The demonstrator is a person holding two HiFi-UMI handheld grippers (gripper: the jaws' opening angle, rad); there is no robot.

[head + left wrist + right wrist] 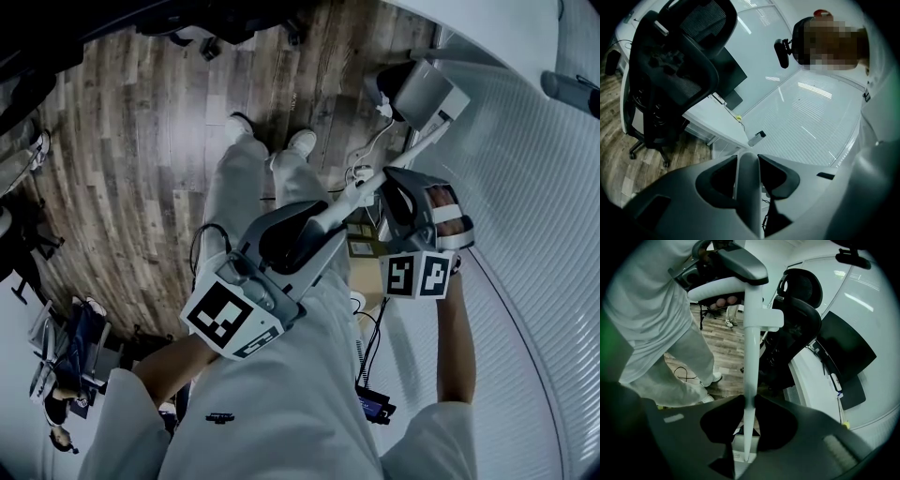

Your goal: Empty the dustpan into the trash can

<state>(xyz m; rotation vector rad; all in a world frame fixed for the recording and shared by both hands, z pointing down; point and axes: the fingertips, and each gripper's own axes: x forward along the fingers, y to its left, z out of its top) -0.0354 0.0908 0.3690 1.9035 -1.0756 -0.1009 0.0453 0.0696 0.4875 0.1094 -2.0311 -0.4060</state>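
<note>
Left tool (749,164): clamped on dustpan handle (750,348). Right tool (749,401): clamped on same handle, further along, nearer pan (427,94). Long axis: left tool through right tool to pan. Trash can: unseen.

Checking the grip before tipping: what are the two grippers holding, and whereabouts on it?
Both clamp the white dustpan handle: the left gripper near its top end, the right gripper lower down the pole.
</note>
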